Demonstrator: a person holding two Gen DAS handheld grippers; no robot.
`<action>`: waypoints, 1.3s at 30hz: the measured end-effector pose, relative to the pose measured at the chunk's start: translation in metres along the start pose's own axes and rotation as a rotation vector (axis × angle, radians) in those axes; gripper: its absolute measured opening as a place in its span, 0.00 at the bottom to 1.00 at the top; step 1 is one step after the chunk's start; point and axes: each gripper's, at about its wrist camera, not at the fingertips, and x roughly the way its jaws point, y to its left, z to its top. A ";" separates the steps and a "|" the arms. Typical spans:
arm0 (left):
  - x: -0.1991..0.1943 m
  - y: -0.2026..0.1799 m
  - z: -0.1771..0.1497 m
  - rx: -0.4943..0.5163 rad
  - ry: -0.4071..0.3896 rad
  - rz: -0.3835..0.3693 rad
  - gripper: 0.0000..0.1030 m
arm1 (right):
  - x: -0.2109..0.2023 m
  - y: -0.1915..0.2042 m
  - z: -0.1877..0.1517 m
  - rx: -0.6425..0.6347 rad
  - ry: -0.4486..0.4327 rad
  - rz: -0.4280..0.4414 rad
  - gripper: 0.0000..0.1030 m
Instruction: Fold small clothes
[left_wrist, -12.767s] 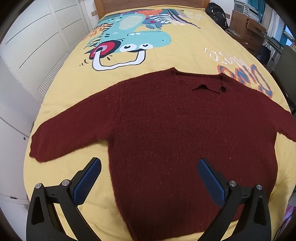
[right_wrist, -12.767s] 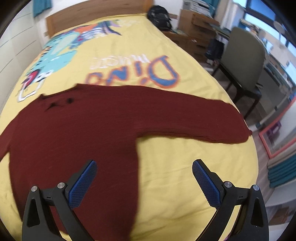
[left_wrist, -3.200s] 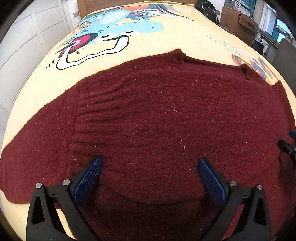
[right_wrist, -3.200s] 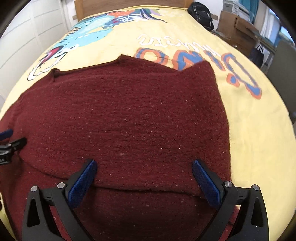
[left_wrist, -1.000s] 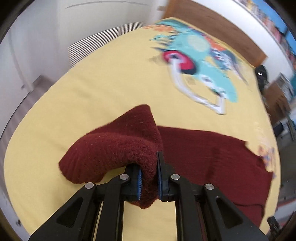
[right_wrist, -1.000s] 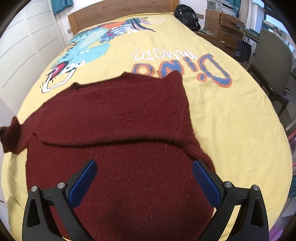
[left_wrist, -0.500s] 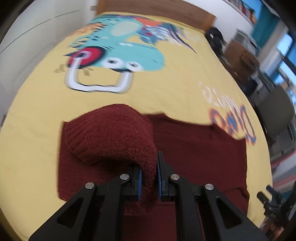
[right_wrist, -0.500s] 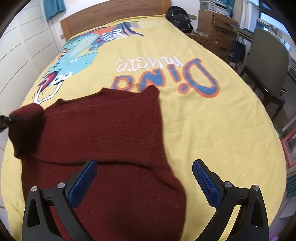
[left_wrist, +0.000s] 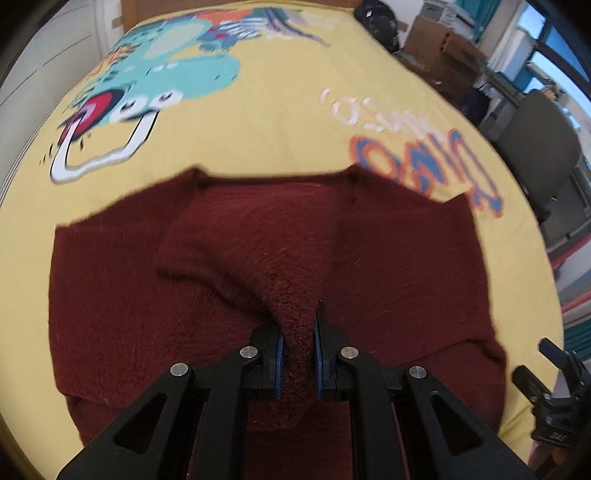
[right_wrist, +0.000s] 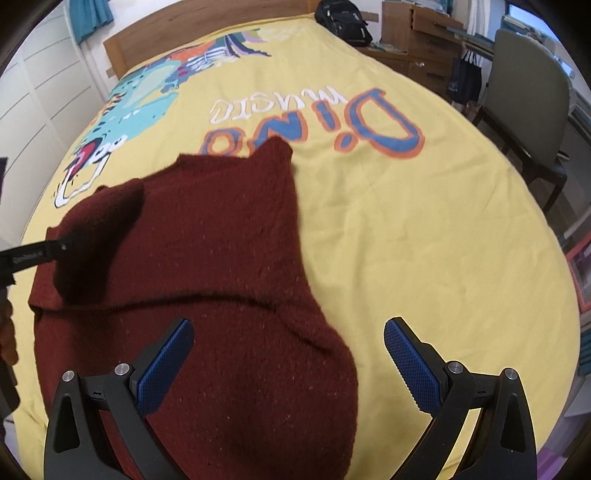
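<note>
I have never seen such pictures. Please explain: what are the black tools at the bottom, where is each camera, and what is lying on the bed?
A person holds two hand grippers, each with a camera looking along its fingers. The left camera shows the left gripper closed on a sleeve of a dark red sweater, drawn over the sweater's body. The right camera shows the right gripper open and holding nothing, above the sweater. The sweater lies on a bed with a yellow dinosaur cover.

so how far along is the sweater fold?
Done: the fuzzy maroon knit sweater lies on the yellow dinosaur bedspread with its right sleeve already folded in. In hand: the left tool is shut on the left sleeve, held over the body. Left: release it, then fold the body. The right tool is open.
</note>
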 end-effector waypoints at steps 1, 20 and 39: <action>0.007 0.002 -0.004 -0.008 0.010 0.012 0.10 | 0.002 0.000 -0.002 0.001 0.005 0.003 1.00; 0.004 0.036 -0.023 -0.071 0.056 -0.010 0.99 | 0.005 0.003 -0.016 0.013 0.019 0.017 1.00; -0.029 0.166 -0.085 -0.051 0.072 0.209 0.98 | 0.020 0.030 -0.028 -0.044 0.058 0.032 1.00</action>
